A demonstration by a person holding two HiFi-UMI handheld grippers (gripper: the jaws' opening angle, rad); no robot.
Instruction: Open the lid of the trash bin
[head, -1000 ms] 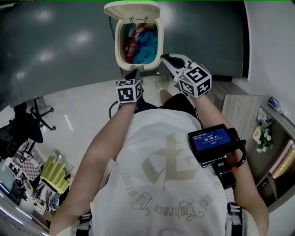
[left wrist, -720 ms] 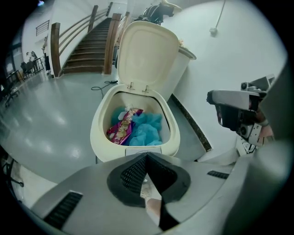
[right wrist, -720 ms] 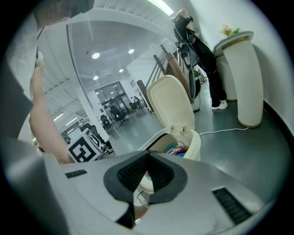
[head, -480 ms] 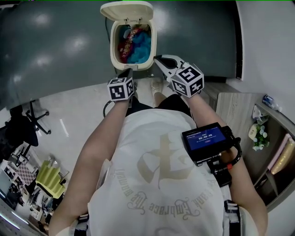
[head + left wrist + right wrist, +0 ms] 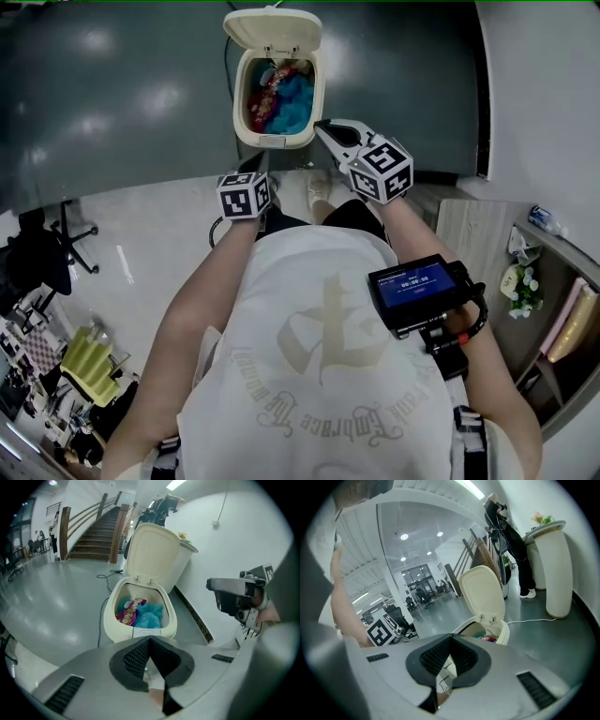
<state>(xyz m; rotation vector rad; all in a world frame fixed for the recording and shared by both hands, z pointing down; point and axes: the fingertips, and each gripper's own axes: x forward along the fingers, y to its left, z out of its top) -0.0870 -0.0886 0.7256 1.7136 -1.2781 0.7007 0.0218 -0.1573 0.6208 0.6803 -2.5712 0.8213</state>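
The cream trash bin stands on the dark floor with its lid swung up and back. Blue stuff and a colourful wrapper lie inside it. My left gripper hangs short of the bin's front, apart from it, jaws shut and empty. My right gripper is beside the bin's right front corner, also shut with nothing in it. In the right gripper view the raised lid stands above the bin's rim.
A cable trails on the floor left of the bin. A white wall with a dark baseboard runs along the right. A wooden cabinet is at my right, an office chair at my left. A tall white pedestal stands beyond the bin.
My left gripper has drawn back from the bin's front edge toward my body. The lid has stayed up and the right gripper has hardly moved.
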